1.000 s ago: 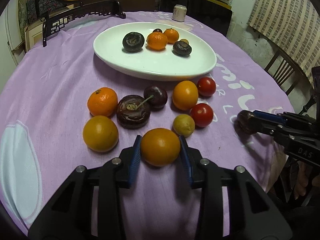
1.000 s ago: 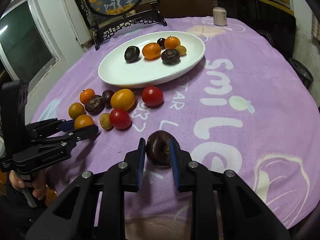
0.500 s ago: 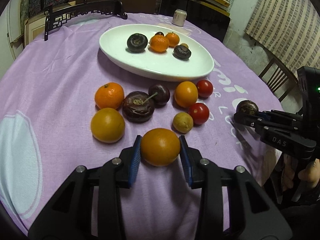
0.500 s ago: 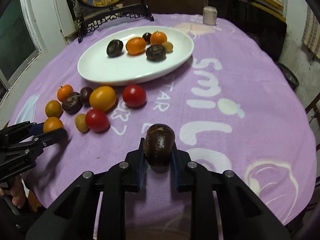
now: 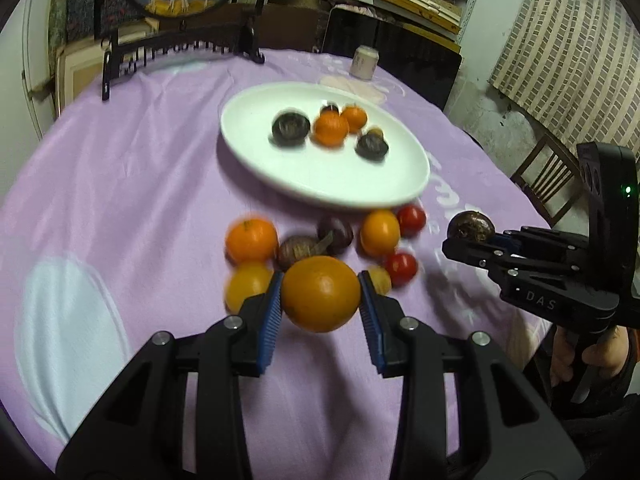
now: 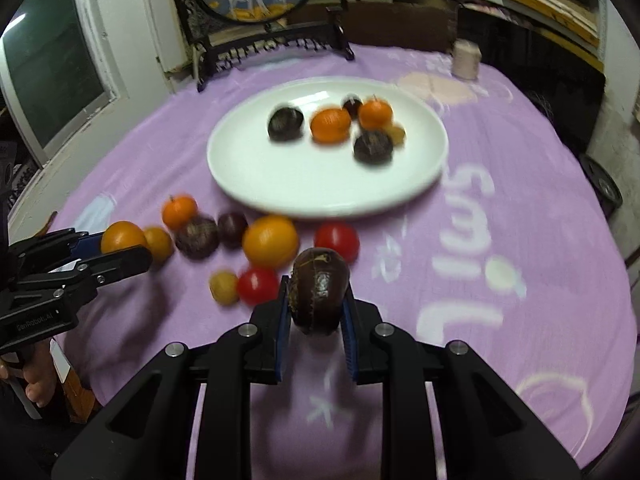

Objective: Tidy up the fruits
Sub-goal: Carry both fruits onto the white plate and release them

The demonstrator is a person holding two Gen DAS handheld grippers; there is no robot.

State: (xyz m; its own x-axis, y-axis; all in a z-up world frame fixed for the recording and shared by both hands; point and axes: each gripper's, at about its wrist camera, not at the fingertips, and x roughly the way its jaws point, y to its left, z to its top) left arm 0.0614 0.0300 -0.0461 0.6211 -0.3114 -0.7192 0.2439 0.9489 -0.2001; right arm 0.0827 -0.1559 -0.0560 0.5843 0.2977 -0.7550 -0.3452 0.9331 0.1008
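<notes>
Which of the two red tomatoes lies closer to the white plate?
The tomato just below the plate rim; the other tomato sits farther back, beside a small yellow fruit.

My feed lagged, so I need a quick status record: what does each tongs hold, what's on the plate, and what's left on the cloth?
left tongs: shut on orange
right tongs: shut on dark purple fruit
white plate: about six fruits, orange and dark, blurred
purple tablecloth: loose fruits near plate's front edge, including two red tomatoes
image quality: motion blur
</notes>
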